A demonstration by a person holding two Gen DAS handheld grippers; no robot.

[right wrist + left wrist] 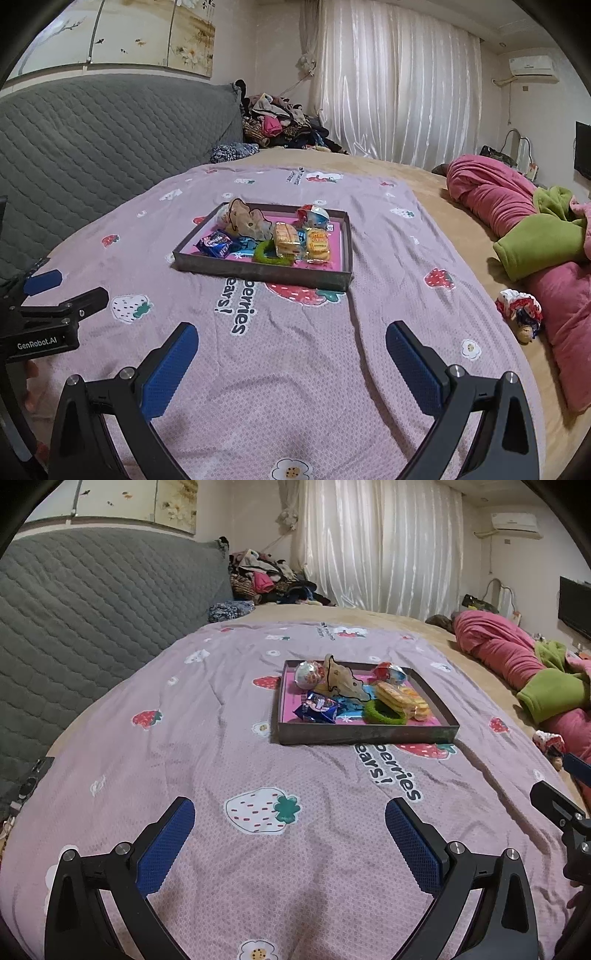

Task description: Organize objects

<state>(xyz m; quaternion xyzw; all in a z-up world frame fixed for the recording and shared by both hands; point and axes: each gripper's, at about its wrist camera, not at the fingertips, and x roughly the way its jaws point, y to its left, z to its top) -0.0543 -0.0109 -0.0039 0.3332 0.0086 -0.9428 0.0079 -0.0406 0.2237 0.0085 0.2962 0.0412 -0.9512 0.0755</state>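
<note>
A shallow dark tray (364, 734) with a pink floor sits on the strawberry-print sheet (221, 760). It holds a blue snack packet (317, 707), a green hair tie (384, 712), yellow biscuit packs (400, 700), a beige hair clip (341, 681) and two round wrapped toys (309, 672). My left gripper (290, 825) is open and empty, well short of the tray. In the right wrist view the tray (258, 274) lies ahead, left of centre. My right gripper (291, 345) is open and empty over the sheet. The left gripper (51, 295) shows at the left edge.
A grey quilted headboard (92, 620) runs along the left. Pink and green bedding (524, 221) is bunched at the right. A small wrapped item (519, 308) lies on the tan blanket (461, 236) by it. Clothes (280, 122) are piled at the far corner.
</note>
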